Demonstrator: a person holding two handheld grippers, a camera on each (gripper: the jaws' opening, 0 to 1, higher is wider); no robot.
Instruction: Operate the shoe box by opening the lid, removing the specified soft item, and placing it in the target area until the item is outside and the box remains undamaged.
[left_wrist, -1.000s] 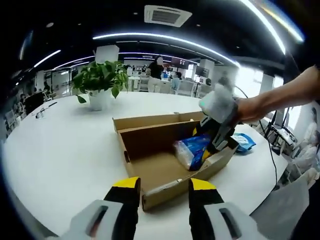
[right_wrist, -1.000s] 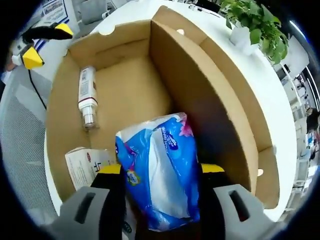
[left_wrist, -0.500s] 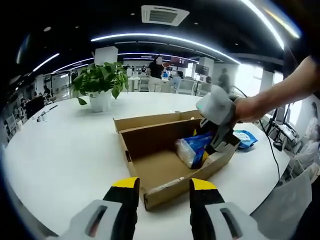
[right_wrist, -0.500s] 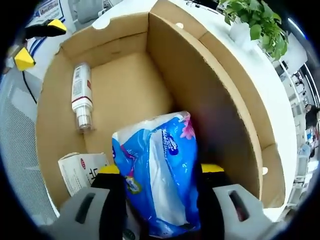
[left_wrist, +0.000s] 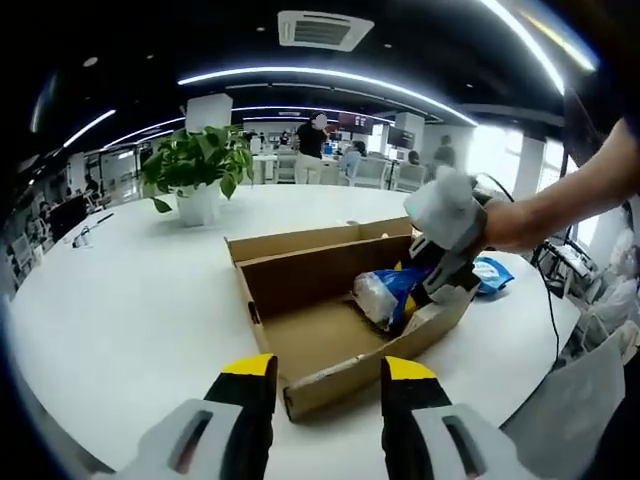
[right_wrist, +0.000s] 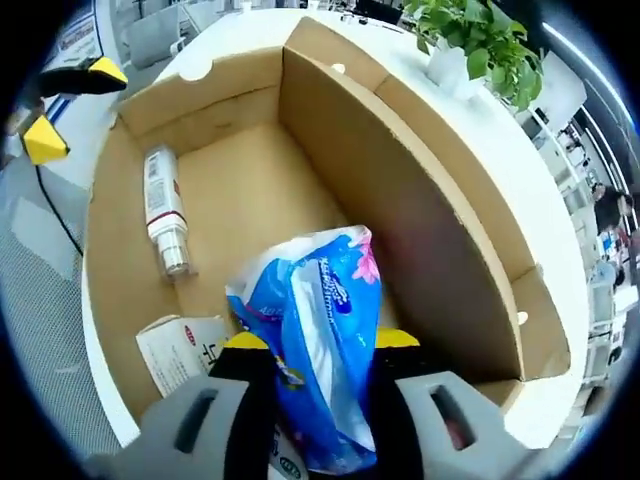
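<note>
An open cardboard shoe box (left_wrist: 300, 345) rests on the round white table, its lid standing up behind it. My right gripper (right_wrist: 312, 345) is shut on a blue-and-white soft tissue pack (right_wrist: 320, 330), held just above the box floor (right_wrist: 235, 200). From the left gripper view that same gripper (left_wrist: 425, 275) reaches in from the right with the pack (left_wrist: 390, 292) over the box's right end. My left gripper (left_wrist: 327, 375) stands open in front of the box's near wall, holding nothing. Its yellow fingertips (right_wrist: 60, 100) show beyond the box in the right gripper view.
Inside the box lie a small bottle (right_wrist: 160, 210) and a white carton (right_wrist: 185, 350). A potted plant (left_wrist: 200, 170) stands at the back of the table (left_wrist: 120, 290). Another blue pack (left_wrist: 490, 275) lies on the table right of the box. A cable hangs off the right edge.
The right gripper has lifted the tissue pack slightly and drawn it back; more of the box floor and lid shows. The left gripper has stayed in place.
</note>
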